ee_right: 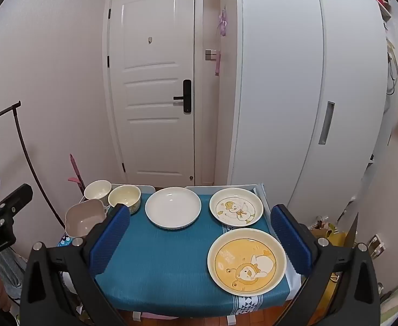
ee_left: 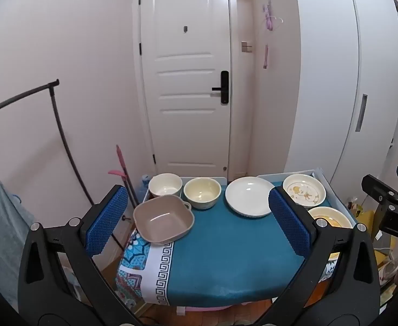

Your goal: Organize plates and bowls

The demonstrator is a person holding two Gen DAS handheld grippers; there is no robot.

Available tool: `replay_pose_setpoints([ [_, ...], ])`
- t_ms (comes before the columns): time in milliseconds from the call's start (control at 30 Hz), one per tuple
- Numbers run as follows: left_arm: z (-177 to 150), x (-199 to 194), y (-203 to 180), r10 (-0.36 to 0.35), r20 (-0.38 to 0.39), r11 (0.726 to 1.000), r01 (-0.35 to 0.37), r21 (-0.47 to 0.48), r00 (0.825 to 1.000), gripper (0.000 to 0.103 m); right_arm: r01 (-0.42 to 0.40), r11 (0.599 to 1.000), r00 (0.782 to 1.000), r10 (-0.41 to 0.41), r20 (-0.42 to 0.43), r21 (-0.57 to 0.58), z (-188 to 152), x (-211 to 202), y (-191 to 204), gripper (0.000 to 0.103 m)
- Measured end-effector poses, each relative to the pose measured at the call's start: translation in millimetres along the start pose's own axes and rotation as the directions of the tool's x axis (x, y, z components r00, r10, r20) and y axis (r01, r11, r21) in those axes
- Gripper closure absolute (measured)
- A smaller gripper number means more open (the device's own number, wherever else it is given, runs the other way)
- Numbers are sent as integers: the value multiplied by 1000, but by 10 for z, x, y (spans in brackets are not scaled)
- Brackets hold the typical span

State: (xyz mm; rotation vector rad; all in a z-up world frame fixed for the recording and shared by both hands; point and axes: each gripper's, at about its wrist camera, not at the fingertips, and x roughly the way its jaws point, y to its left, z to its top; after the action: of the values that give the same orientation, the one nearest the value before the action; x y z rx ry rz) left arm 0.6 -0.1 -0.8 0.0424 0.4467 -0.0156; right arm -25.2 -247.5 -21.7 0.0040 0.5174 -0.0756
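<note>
On the blue-clothed table [ee_left: 226, 258] stand a square beige bowl [ee_left: 163, 222] at the left edge, a white bowl [ee_left: 165, 184] and a yellow bowl [ee_left: 202, 192] at the back left, a plain white plate [ee_left: 249, 195], a white cartoon plate [ee_left: 304, 190] and a yellow cartoon plate [ee_right: 246, 261] at the right. My left gripper [ee_left: 199, 222] is open and empty above the table's front. My right gripper [ee_right: 200, 240] is open and empty, near the yellow plate. In the right wrist view, the beige bowl [ee_right: 83, 221] sits far left and the white plate [ee_right: 173, 210] mid-back.
A white door [ee_left: 185, 76] and white wardrobe [ee_right: 294, 95] stand behind the table. A black curved rack [ee_left: 55, 135] and pink mop handle [ee_left: 121, 163] are left of it. Bags and clutter [ee_right: 332, 231] lie on the floor at right.
</note>
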Motion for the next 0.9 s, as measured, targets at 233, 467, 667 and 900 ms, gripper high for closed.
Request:
replay_pose_setpoints([
  [233,-15,-79,-4,2,23,1000,-1,-12,1000,0,-3,1000,1000,3,13,1,-2,-5,13,0],
  [467,-4,-17,-1,31,11,1000,-31,-5,999,0,-4,1000,1000,4,4,0,29,-13,5,0],
  [667,9,-1,-20,33,15,999,-33,2,999,0,0,1000,1000,0,-1,-5,17,0,26,0],
  [900,39,4,-22,36,15,999,-36,4,999,0,-1,1000,1000,1,-4,-5,13,-24,22,0],
])
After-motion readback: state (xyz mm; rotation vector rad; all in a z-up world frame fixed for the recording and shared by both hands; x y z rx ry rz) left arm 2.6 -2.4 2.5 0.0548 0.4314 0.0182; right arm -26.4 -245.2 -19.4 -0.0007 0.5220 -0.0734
